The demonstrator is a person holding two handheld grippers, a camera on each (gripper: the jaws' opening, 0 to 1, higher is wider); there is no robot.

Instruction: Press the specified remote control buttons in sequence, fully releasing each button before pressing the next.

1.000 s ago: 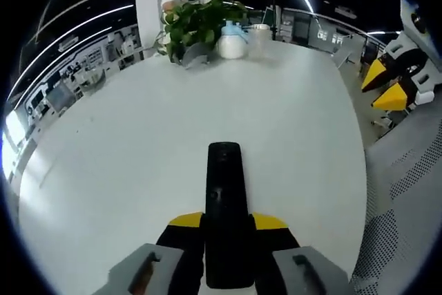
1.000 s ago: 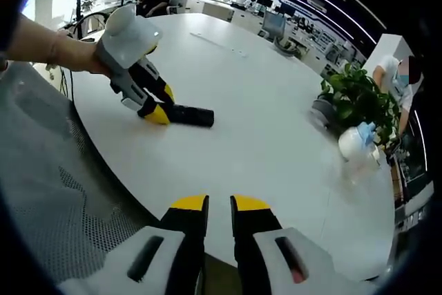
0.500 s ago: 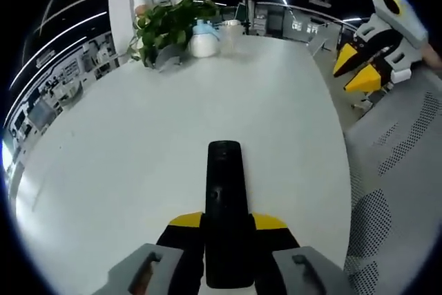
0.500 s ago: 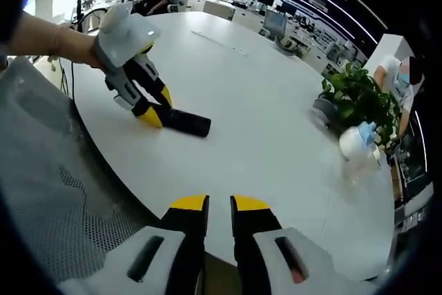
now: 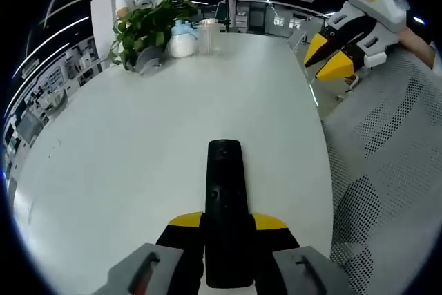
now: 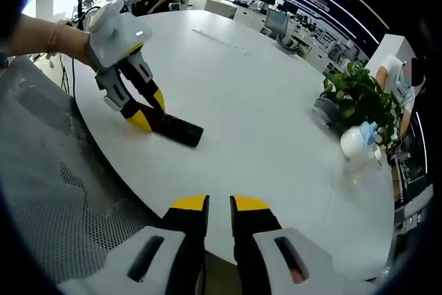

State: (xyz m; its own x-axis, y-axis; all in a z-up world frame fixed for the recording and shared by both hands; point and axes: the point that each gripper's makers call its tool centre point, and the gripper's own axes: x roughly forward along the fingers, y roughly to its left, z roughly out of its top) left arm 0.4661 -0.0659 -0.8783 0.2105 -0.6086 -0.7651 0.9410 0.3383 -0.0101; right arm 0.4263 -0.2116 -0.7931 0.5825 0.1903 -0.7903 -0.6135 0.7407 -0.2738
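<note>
- Far left of the right gripper view: a person's forearm [image 6: 41, 38] comes in holding the left claw [image 6: 146, 117], angled down onto the white desk [image 6: 262, 122].
- That left claw is clamped on the near end of the black remote control [image 6: 176, 130], which lies flat on the desk near the left edge. In the left gripper view you get the close-up: the left claw [image 5: 227, 222] has its yellow-tipped jaws pinching both sides of the remote control [image 5: 225, 191], and the remote sticks out forward over the desk [image 5: 138, 136], buttons facing up.
- Under the desk edge on the left of the right gripper view there's grey perforated mesh [image 6: 62, 191], looks like a chair back or seat, can't tell which.
- Bottom middle of the right gripper view: the right claw [image 6: 219, 206], jaws nearly together with just a thin slit, nothing held. It hangs off the near edge of the desk, well apart from the remote.
- In the left gripper view the right claw [image 5: 330, 59] shows up at upper right, past the desk edge above the mesh [image 5: 387, 170], yellow tips close together.
- Right side of the right gripper view: a potted plant [image 6: 352, 98] and a white bottle with a blue top [image 6: 358, 141], both well away from the remote.
</note>
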